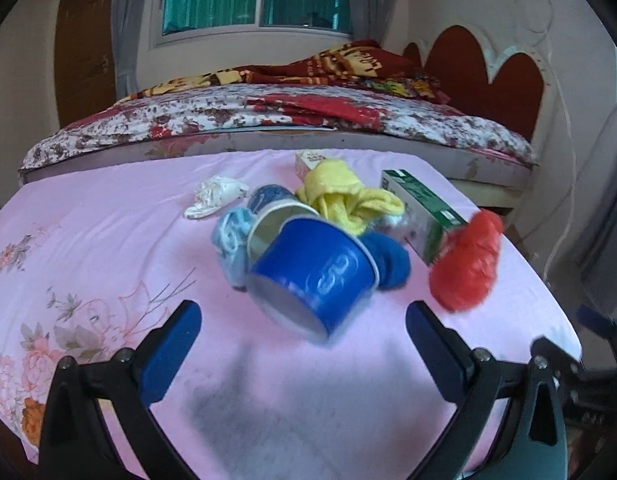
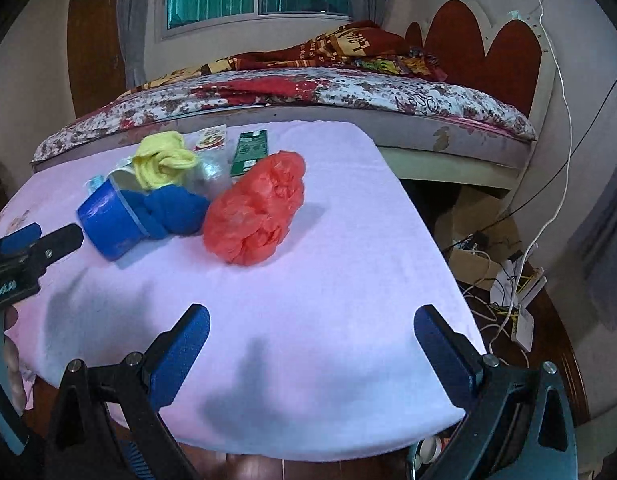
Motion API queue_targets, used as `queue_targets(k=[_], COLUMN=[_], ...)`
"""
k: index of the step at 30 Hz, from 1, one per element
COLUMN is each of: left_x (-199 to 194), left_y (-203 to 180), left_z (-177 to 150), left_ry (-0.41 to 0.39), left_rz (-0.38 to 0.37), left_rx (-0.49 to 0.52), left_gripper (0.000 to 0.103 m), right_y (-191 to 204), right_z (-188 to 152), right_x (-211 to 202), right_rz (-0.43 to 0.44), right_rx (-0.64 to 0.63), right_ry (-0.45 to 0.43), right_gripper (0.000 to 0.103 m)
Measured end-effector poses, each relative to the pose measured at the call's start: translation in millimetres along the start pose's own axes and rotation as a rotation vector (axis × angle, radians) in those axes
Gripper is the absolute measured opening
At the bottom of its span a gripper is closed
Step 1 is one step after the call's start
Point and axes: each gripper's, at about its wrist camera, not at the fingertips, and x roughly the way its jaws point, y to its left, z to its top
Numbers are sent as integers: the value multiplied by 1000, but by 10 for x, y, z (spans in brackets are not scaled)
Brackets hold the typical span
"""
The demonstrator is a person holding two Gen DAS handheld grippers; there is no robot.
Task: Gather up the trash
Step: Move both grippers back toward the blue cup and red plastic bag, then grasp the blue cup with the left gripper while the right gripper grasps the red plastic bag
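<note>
A blue paper cup (image 1: 312,276) lies on its side on the pink cloth, just ahead of my open left gripper (image 1: 304,326), whose fingers touch nothing. Behind it sit a second cup (image 1: 276,220), a light blue cloth (image 1: 232,240), a yellow cloth (image 1: 344,196), a dark blue cloth (image 1: 388,258), a white crumpled wad (image 1: 214,196), a green carton (image 1: 422,210) and a red plastic bag (image 1: 466,260). My right gripper (image 2: 312,334) is open over bare cloth, with the red plastic bag (image 2: 256,212) ahead and the blue paper cup (image 2: 108,220) to its left.
The pink-covered table (image 2: 348,280) ends at right, with tangled cables and boxes (image 2: 496,276) on the floor beyond. A bed (image 1: 268,116) with a floral cover runs behind the table. A small printed packet (image 2: 210,138) lies at the far table edge.
</note>
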Motion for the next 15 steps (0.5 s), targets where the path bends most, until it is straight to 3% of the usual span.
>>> queue_targets(k=[9,15], left_x=[444,375], left_y=[-176,127], left_z=[137,20], left_ry=[41,85], left_rz=[86,95], left_rx=[-46,-43], left_gripper=[102,100], right_y=[-134,-156], right_z=[16,72], right_x=[228,274], right_rz=[2,19], right_rx=[23,45], right_ry=[24,20], right_gripper=[103,103])
